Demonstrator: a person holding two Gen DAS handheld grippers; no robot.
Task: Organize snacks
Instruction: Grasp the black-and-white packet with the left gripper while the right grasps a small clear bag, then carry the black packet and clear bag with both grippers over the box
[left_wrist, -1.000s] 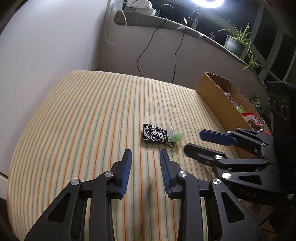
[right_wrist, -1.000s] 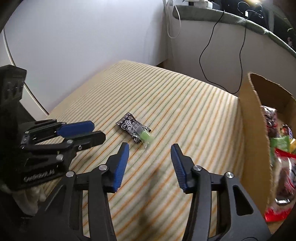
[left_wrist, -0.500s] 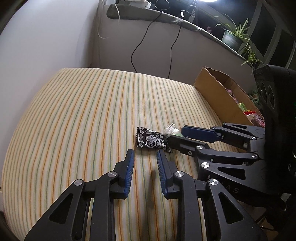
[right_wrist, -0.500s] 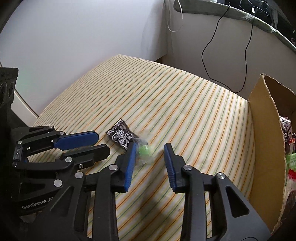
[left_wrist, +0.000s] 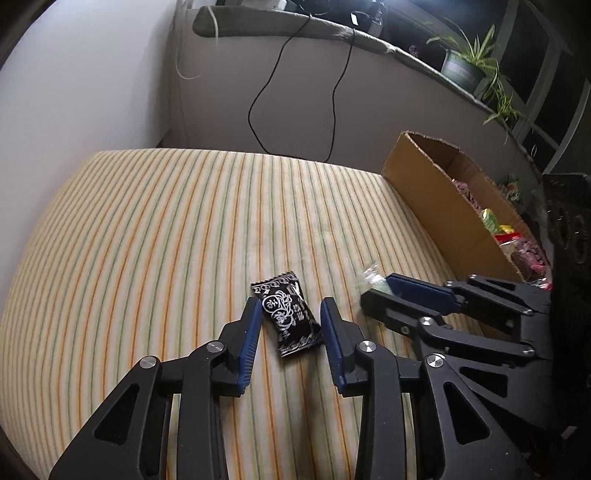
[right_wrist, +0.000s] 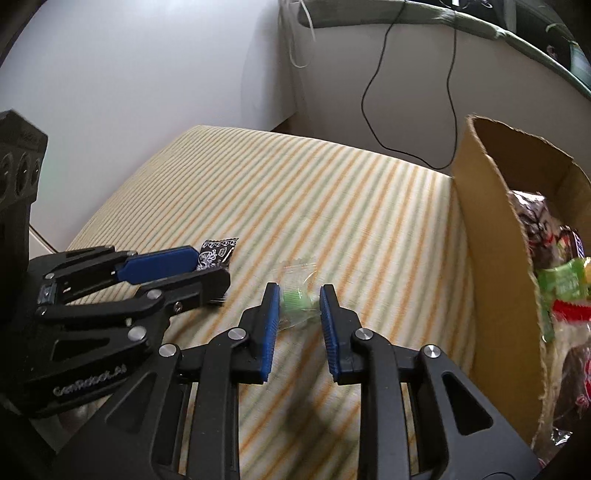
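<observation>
While the left gripper (left_wrist: 291, 314) straddles a black snack packet (left_wrist: 287, 318), its 2 fingers (left_wrist: 248, 341), just opened wider, stand apart and barely touch the wrapper. The right gripper (right_wrist: 297, 301), fingers just closing, is clamped on a clear-wrapped green candy (right_wrist: 295, 299). Both snacks lie close together on the striped tabletop (left_wrist: 147, 236). A cardboard box (right_wrist: 491, 236) holding more snacks stands at the right edge, below a sill with potted plants (left_wrist: 465, 66).
</observation>
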